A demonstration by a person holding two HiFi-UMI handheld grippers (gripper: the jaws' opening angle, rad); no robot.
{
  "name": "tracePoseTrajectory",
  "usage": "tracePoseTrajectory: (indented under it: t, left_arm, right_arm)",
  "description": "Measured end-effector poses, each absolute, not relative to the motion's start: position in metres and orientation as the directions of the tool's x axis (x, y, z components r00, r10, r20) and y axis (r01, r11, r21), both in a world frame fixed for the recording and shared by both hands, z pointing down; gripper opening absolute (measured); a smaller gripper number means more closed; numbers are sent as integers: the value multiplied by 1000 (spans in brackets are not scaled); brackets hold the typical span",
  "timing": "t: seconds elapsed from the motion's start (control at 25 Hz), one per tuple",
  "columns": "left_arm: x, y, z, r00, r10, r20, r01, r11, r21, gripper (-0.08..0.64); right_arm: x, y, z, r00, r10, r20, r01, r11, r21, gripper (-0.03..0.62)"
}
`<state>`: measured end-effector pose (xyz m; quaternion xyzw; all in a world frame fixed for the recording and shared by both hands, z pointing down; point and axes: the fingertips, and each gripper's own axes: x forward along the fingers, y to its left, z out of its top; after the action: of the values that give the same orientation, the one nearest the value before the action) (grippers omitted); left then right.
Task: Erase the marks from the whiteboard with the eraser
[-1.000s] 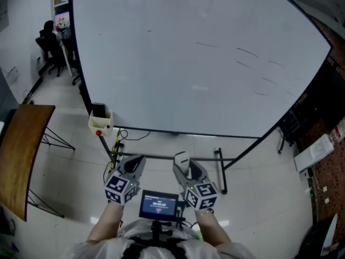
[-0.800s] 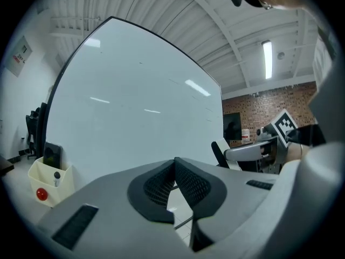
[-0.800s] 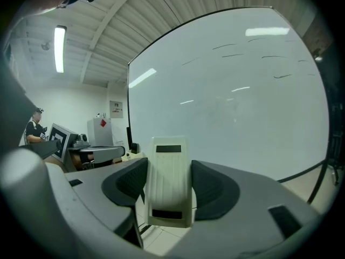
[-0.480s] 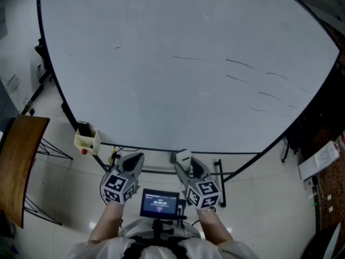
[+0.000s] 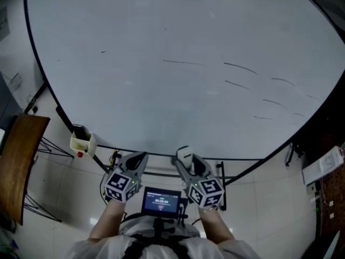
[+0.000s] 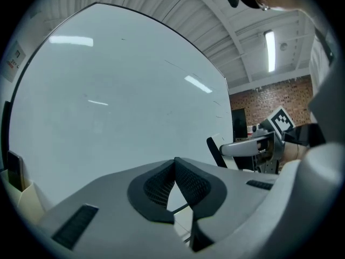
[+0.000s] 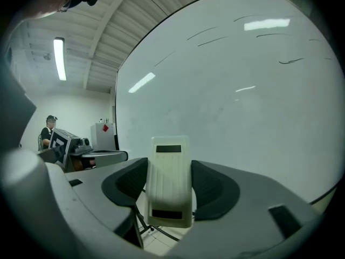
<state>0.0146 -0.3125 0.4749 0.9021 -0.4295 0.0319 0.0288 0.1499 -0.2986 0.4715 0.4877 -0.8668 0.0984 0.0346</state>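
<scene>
A large whiteboard [image 5: 178, 101] fills the head view, with thin dark marks [image 5: 240, 68] across its right half. The same marks [image 7: 213, 36] show high up in the right gripper view. My right gripper [image 5: 186, 161] is shut on a cream eraser [image 7: 170, 181], whose top [image 5: 184, 154] pokes out just below the board's lower edge. Beside it, my left gripper [image 5: 137, 161] is shut and holds nothing; in the left gripper view [image 6: 174, 172] its pads meet at the tip. Both grippers are short of the board.
A cream tray [image 5: 82, 142] with a dark object in it hangs at the board's lower left corner. A brown table [image 5: 16, 161] stands at the left. The board's stand legs [image 5: 226, 177] cross the tiled floor under the grippers. A person [image 7: 49, 127] sits far off.
The whiteboard has grown larger and shifted left in the head view as I come closer. Both grippers have risen slightly towards its lower edge, the eraser still held.
</scene>
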Motion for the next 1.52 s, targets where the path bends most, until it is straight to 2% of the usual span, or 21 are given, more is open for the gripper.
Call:
tracePoseTrajectory:
  t: [0.36, 0.52, 0.76, 0.92, 1.16, 1.32, 1.52]
  left_arm:
    - [6, -335, 458, 657, -751, 59, -753, -658, 7, 5]
    - [1, -341, 450, 676, -735, 40, -736, -677, -1, 5]
    - [-10, -345, 446, 681, -731, 32, -731, -682, -17, 5]
    - [-27, -356, 436, 654, -756, 14, -755, -654, -39, 5]
    - [-39, -361, 423, 634, -774, -4, -772, -632, -65, 5]
    - [-37, -363, 422, 639, -769, 1, -765, -635, -105, 5]
    - [-34, -363, 426, 643, -766, 5, -763, -641, -77, 5]
  right_arm:
    - [143, -313, 457, -484, -864, 136, -874, 470, -127, 268]
    - [129, -316, 435, -504, -860, 76, -863, 499, -79, 268]
    - [98, -330, 336, -526, -847, -77, -849, 516, 115, 268]
    - [79, -351, 257, -470, -867, -166, -858, 404, 317, 268]
    - [47, -368, 189, -427, -864, -268, -867, 307, 392, 268]
    - [26, -375, 179, -396, -882, -256, -881, 287, 377, 268]
    - [21, -388, 185, -380, -905, -192, -886, 297, 356, 268]
